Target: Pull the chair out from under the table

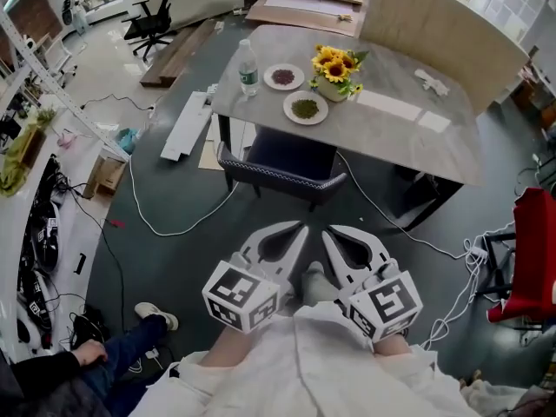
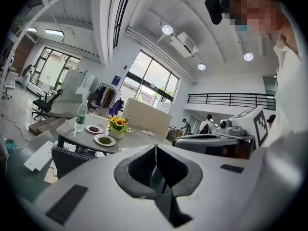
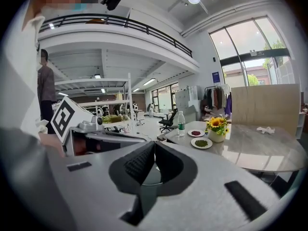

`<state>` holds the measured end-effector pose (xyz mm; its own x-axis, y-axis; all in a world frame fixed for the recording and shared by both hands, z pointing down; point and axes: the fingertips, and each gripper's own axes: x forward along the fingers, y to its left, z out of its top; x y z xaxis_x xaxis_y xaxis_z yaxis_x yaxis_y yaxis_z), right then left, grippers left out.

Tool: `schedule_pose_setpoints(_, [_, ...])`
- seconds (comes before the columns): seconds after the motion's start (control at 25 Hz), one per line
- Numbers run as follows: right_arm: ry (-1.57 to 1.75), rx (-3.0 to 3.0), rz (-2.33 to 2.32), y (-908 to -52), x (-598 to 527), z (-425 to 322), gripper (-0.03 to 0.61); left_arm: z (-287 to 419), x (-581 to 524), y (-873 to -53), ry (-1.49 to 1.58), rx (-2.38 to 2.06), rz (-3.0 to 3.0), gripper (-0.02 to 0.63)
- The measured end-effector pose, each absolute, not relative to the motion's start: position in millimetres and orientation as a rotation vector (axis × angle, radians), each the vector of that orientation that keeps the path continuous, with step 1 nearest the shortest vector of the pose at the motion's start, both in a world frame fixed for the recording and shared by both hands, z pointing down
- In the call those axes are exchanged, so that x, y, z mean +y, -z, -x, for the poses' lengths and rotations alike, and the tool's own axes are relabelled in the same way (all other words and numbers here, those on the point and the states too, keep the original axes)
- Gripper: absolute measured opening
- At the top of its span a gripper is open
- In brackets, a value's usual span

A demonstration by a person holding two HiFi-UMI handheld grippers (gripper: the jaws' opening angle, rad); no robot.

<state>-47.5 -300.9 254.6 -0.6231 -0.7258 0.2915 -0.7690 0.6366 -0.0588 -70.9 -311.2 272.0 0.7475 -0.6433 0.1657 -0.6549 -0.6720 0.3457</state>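
**Grey table (image 1: 408,129), chair (image 1: 282,168) tucked under it**

The dark blue chair sits pushed in beneath the table's near edge, with only its padded back rim and part of its seat showing. On the tabletop stand a water bottle (image 1: 248,68), a pot of sunflowers (image 1: 335,68) and two small plates. The left gripper (image 1: 291,233) and the right gripper (image 1: 343,246) hang side by side close to the person's body, well short of the chair. Each has its jaws pressed together on nothing.

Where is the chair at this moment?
In the head view the chair is pushed in under the near left edge of the table, just below the water bottle and the green-filled plate.
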Motion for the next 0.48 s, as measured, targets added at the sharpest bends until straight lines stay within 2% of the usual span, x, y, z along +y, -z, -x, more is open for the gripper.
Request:
schedule_pose_setpoints(0.2, [-0.304, -2.596, -1.167, -271, -320, 52, 0.004, 82, -335, -283, -0.11, -1.03, -2.561, 0.015])
schedule_pose_setpoints(0.48, [-0.361, -2.606, -1.119, -289, -360, 50, 0.005, 79, -369, -306, -0.36, -1.043, -2.68, 0.015])
